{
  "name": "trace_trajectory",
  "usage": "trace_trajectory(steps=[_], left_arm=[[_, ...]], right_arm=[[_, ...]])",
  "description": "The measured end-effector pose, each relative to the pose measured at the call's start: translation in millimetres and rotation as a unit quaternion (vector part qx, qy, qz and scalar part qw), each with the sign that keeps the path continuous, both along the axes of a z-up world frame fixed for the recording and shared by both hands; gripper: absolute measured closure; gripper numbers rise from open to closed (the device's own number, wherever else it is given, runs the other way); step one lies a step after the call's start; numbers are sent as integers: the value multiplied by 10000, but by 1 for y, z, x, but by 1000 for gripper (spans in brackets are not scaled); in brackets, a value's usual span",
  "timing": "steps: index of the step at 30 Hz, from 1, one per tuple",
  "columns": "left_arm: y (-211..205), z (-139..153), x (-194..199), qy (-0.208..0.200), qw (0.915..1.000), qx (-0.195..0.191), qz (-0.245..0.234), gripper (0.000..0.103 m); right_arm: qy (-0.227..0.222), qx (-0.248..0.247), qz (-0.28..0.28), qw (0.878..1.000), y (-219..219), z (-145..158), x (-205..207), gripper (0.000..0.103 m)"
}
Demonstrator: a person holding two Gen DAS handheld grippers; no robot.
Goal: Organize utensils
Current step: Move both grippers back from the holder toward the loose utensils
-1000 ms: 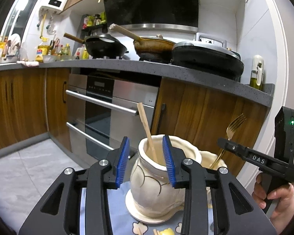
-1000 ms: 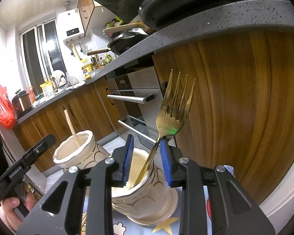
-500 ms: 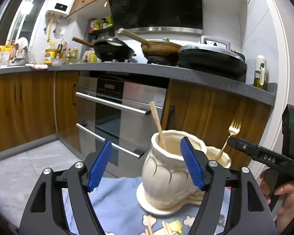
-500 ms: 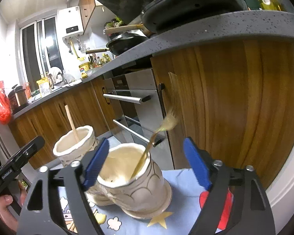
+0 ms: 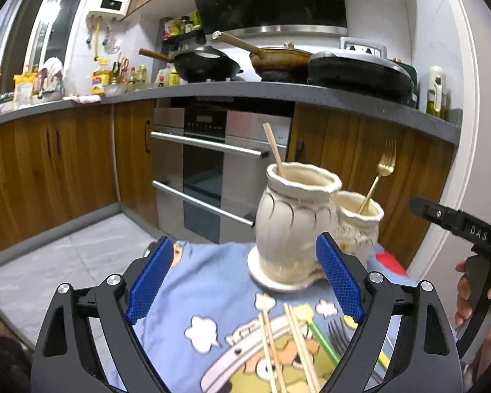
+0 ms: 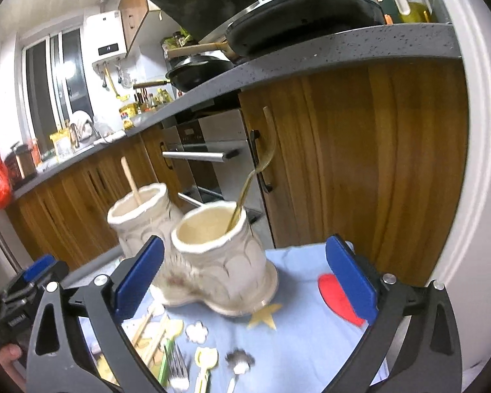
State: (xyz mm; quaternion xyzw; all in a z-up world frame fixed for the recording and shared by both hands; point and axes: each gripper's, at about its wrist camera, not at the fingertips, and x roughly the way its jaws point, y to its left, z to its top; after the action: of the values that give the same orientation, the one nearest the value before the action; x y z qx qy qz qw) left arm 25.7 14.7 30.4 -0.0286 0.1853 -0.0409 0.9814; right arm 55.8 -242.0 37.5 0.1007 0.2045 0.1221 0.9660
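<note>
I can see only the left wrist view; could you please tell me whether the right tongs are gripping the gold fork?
Observer: No. The right tongs are opening with nothing pressed between their pads, and the gold fork stands free in the smaller ceramic pot.
Operator: Thank you. Is anything else inside that pot?
Observer: Nothing else shows inside; the fork leans alone against the far side of the rim.

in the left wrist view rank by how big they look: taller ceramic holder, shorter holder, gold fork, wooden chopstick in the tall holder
1. taller ceramic holder
2. shorter holder, though it sits farther back
3. gold fork and wooden chopstick: their visible parts look alike, so no ranking
</note>
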Motion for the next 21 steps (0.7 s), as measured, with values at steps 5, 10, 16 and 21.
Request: trace_trajectory(steps=[5, 10, 16, 21], left_arm=[[-6, -3, -13, 182, 9995, 239, 15, 14], [-8, -8, -25, 353, 9987, 367, 38, 14], [-12, -15, -30, 684, 9958, 603, 79, 14], [-10, -33, -25, 1386, 9883, 632, 31, 14]], right_arm=[[-36, -386, -224, 9990, -1, -6, -21, 5], [-106, -335, -317, 9989, -9, -14, -39, 5], [348, -206, 37, 9992, -12, -29, -44, 5], [590, -257, 177, 9978, -12, -41, -49, 5]])
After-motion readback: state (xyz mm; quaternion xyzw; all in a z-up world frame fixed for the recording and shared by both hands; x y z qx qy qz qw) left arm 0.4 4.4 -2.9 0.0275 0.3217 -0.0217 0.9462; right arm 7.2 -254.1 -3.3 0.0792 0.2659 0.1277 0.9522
